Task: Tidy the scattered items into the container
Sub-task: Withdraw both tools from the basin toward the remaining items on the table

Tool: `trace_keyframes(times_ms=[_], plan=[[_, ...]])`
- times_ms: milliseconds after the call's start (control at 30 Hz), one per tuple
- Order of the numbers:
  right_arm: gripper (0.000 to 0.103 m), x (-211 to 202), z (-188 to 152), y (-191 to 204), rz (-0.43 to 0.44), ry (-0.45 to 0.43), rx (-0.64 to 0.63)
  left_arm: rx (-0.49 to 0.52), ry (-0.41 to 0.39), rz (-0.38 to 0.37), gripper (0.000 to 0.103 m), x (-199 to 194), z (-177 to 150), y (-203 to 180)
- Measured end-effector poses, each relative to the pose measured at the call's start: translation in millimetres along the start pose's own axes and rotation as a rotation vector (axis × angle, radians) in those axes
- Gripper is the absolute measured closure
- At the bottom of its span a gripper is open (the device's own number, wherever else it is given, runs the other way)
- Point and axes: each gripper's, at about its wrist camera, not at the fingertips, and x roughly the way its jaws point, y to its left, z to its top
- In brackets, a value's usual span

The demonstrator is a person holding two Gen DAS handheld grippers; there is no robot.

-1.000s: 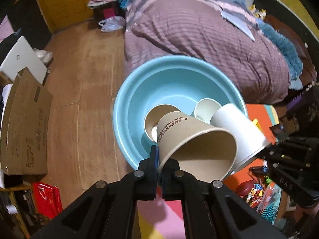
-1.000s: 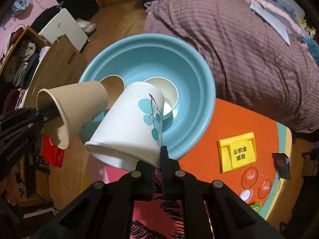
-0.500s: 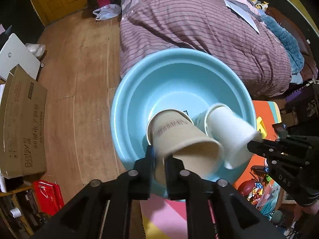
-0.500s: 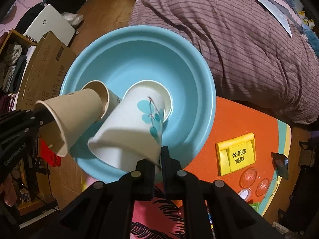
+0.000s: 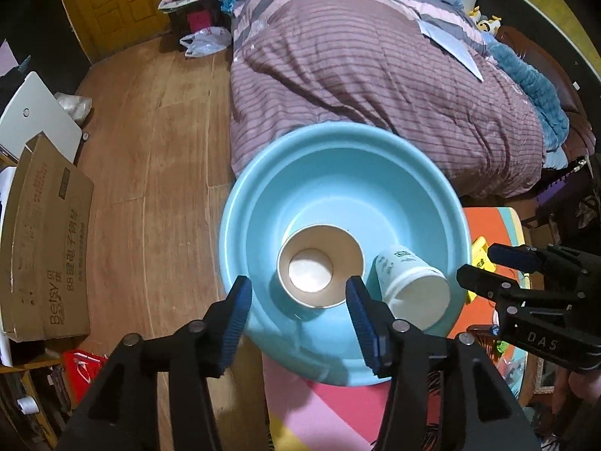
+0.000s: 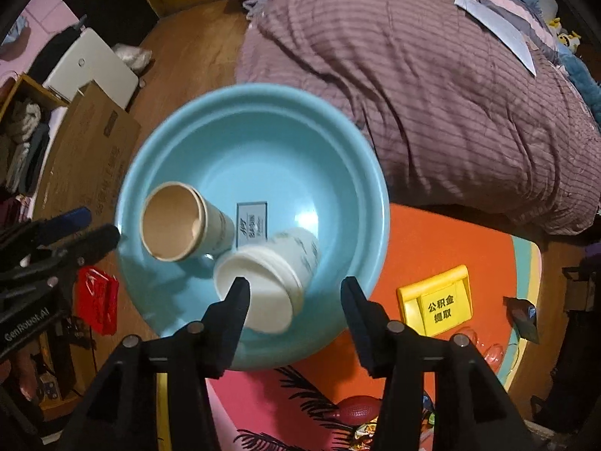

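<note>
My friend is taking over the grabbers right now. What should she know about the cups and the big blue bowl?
Left gripper: open, empty, above the blue basin.
Right gripper: open, empty, above the same basin.
Brown paper cup and white paper cup are both inside the basin, each seemingly nested in another cup.
Done: those cups are in.
Left: maybe the yellow sign holder on the orange mat, and small bits near the mat's edge, too unclear to name.
</note>
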Motion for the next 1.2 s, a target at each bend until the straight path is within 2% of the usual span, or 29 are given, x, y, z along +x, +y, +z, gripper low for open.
trace_keyframes(times_ms=[133,300,367,800,1000,1200], plan=[[0.045,-11.0,-3.5,-0.5,-0.006,-0.041,0.022,0.02,-0.025,0.015,0.03,-10.7,-6.9,-5.5],[0.044,-17.8,-19.1,-3.2,0.013,-0.07,0.078,0.035,-0.064,0.033,0.025,-20.8,-17.5,-15.4],[0.044,-20.6,-28.4,-3.5,0.015,-0.079,0.089,0.045,-0.082,0.033,0.017,-26.5,-22.8,-20.9],[0.036,-40.0,-101.8,-8.6,0.019,-0.14,0.171,0.111,-0.092,0.065,0.014,-40.7,-78.2,-65.9],[0.033,-37.5,-143.6,-20.1,0.047,-0.159,0.229,0.096,-0.142,0.031,0.014,-43.4,-110.8,-86.1],[0.029,-23.8,-194.9,-42.1,0.031,-0.16,0.319,0.091,-0.183,-0.001,0.014,-38.4,-150.4,-110.2]])
